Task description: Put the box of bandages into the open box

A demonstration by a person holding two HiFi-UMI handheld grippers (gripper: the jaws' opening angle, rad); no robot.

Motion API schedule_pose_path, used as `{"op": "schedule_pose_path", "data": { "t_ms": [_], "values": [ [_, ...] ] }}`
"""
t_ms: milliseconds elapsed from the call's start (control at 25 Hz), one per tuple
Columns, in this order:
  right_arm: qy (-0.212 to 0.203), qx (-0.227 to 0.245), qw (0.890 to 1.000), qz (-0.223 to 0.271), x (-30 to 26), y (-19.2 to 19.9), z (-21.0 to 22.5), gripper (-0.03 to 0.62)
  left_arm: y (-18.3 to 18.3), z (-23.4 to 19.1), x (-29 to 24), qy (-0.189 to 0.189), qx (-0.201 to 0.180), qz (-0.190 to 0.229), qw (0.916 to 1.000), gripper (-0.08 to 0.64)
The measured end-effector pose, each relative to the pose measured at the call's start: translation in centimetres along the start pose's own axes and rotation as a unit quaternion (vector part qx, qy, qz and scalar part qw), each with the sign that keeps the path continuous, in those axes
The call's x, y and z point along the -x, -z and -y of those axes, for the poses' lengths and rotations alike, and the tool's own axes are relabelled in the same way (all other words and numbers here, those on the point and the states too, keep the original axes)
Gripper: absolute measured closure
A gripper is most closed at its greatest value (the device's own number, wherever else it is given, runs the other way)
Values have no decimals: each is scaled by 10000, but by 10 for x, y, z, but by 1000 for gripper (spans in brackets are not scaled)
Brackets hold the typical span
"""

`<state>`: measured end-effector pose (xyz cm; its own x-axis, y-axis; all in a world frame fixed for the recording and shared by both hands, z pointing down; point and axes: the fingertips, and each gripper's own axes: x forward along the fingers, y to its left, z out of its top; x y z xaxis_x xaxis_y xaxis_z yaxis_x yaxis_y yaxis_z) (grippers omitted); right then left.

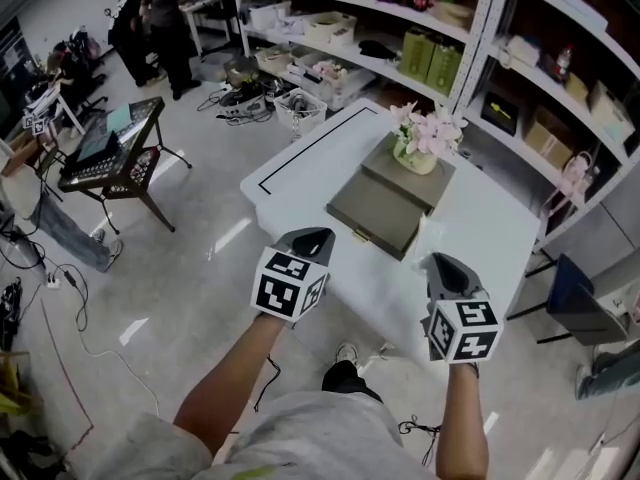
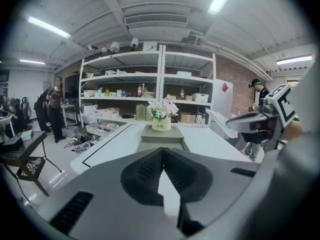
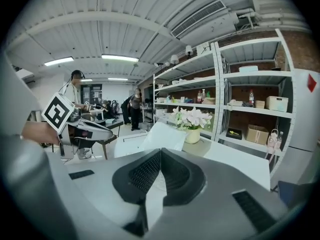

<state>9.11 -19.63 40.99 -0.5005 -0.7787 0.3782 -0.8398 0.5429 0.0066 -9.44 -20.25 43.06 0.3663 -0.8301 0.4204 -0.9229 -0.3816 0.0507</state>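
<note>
Forearms [image 1: 235, 383] reached out from the bottom of the head view, each with a marker cube above the near edge of the white worktop [image 1: 300, 183]. The left hand-held gripper [image 1: 310, 238] was clenched: its own view showed the ribbed pads [image 2: 145, 171] meeting at the tips with nothing between them. The right hand-held gripper [image 1: 445, 266] was clenched and empty in the same way (its pads [image 3: 145, 171] also touched at the tips).

Just ahead of the right one, a pale white flap [image 1: 425, 236] stood tilted on the worktop, just beside the near right corner of a flat grey case [image 1: 375, 213]. Neither hand-held gripper held the box of bandages, and I could not tell for sure which thing on the worktop it was. The grey case lay in two steps, and a pot of pink and white flowers [image 1: 415, 158] sat on the farther, higher part. A thin black line [image 1: 310, 148] ran along the worktop to the left of the case.

Beyond the worktop stood white shelves [image 1: 480, 28] loaded with boxes and bottles. Off to the left a keyboard [image 1: 105, 158] rested on a stand, and far back a person [image 1: 165, 18] stood on the floor.
</note>
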Motion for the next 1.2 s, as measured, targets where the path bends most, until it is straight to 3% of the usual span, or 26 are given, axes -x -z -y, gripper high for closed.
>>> {"op": "schedule_pose_path", "data": {
  "t_ms": [720, 1000, 1200],
  "values": [
    [-721, 92, 9967, -349, -127, -19, 53, 586, -33, -45, -118, -271, 124, -371, 9989, 558],
    [-751, 33, 9961, -456, -145, -15, 53, 586, -38, -54, -136, -187, 59, -395, 9990, 558],
    [-594, 43, 9962, -628, -160, -6, 48, 586, -35, -62, -152, 109, -18, -435, 9990, 558]
  ]
}}
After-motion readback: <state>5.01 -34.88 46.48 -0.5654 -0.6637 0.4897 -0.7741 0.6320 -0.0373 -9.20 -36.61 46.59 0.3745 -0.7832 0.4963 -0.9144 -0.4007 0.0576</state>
